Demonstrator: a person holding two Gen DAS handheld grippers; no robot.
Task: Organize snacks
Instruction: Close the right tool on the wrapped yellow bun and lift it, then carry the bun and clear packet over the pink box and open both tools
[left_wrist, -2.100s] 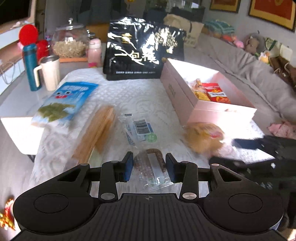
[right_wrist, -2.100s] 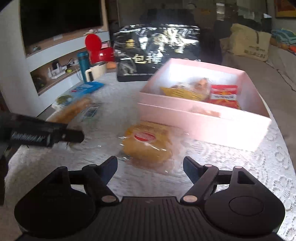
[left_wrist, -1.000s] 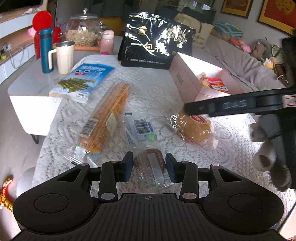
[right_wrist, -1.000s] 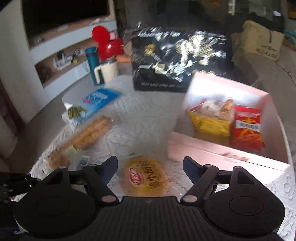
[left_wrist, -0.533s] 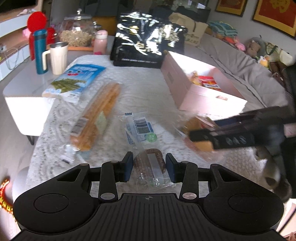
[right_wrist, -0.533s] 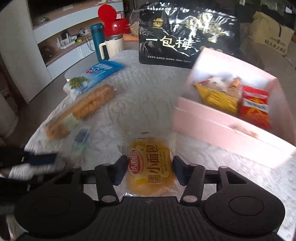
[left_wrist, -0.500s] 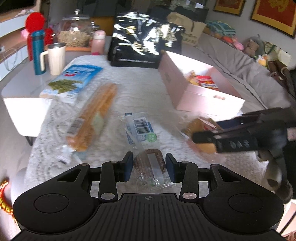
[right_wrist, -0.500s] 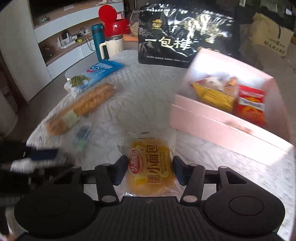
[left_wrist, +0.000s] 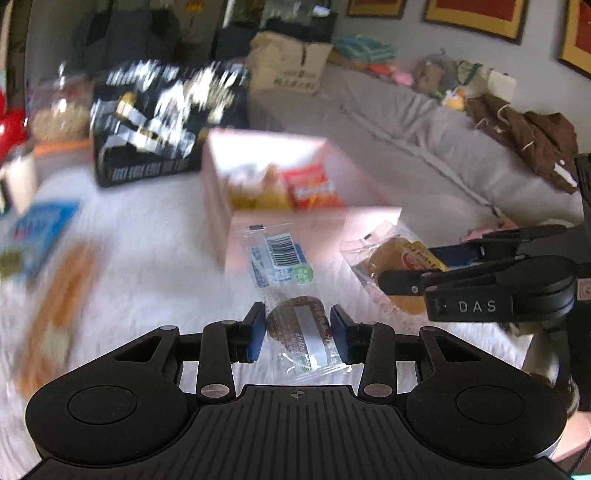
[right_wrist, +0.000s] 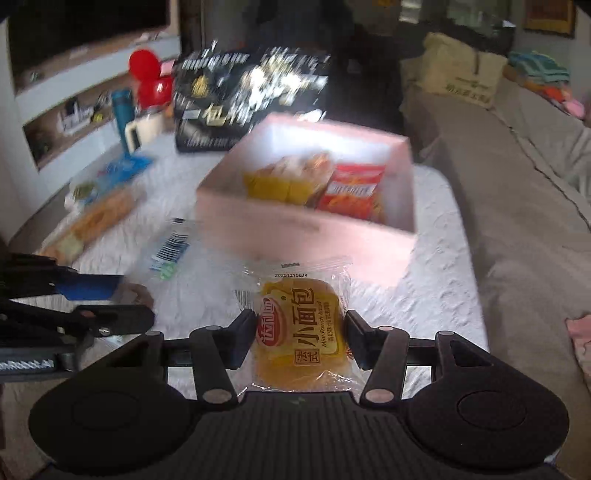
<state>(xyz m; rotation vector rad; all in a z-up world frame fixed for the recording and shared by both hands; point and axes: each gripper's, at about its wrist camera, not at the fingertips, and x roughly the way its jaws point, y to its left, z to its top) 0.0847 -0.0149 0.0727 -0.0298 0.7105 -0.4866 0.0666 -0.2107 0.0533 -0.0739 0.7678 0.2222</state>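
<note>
My left gripper (left_wrist: 297, 328) is shut on a clear packet with a brown round cookie (left_wrist: 297, 325) and holds it above the white lace tablecloth. My right gripper (right_wrist: 301, 334) is shut on a yellow mini bread packet (right_wrist: 303, 332), also held up; it shows in the left wrist view (left_wrist: 404, 273) at the right. The open pink box (right_wrist: 402, 236) lies just ahead with a yellow packet (right_wrist: 280, 184) and a red packet (right_wrist: 351, 190) inside. The left gripper shows at the left edge of the right wrist view (right_wrist: 92, 299).
A long bread stick packet (right_wrist: 92, 221) and a blue seaweed packet (right_wrist: 122, 166) lie on the left of the table. A black gift bag (right_wrist: 243, 99), a teal bottle (right_wrist: 120, 110) and a mug stand at the back. A grey sofa (right_wrist: 535, 221) runs along the right.
Both grippers have lifted their packets and swung toward the pink box. The right gripper, open a second ago, has shut on the bread packet and raised it.
</note>
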